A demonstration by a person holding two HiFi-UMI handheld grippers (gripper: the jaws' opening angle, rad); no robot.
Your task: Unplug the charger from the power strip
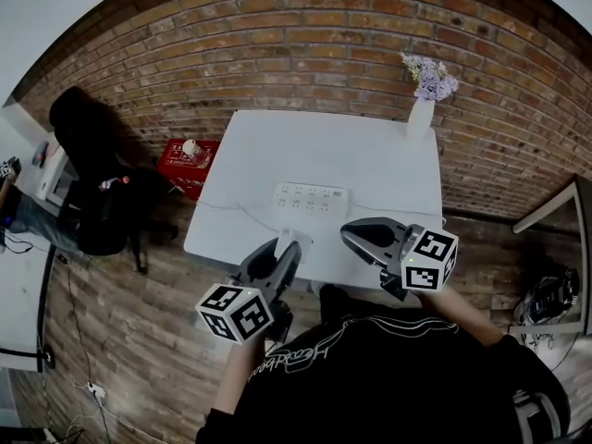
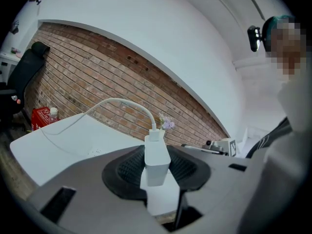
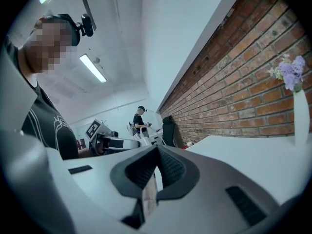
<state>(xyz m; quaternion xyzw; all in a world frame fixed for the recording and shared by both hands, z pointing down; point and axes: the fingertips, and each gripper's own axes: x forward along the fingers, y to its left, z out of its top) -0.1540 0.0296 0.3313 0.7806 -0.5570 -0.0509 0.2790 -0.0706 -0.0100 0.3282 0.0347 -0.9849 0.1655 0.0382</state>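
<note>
Charger (image 2: 157, 155), white, its cable (image 2: 112, 101) arcing off the top, is clamped between the left gripper's (image 2: 157, 167) pads at lower centre. The power strip (image 1: 310, 197) lies mid-frame on the white table (image 1: 370, 155), seemingly apart from it. The right gripper (image 3: 155, 172) is closed and empty.

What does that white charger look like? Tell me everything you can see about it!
The charger is a white block, smooth like plastic, standing upright. The left gripper holds it, black ribbed fingers pressing its sides. A white cable plugs into its top and curves down toward the table. It sits clear of the power strip.
</note>
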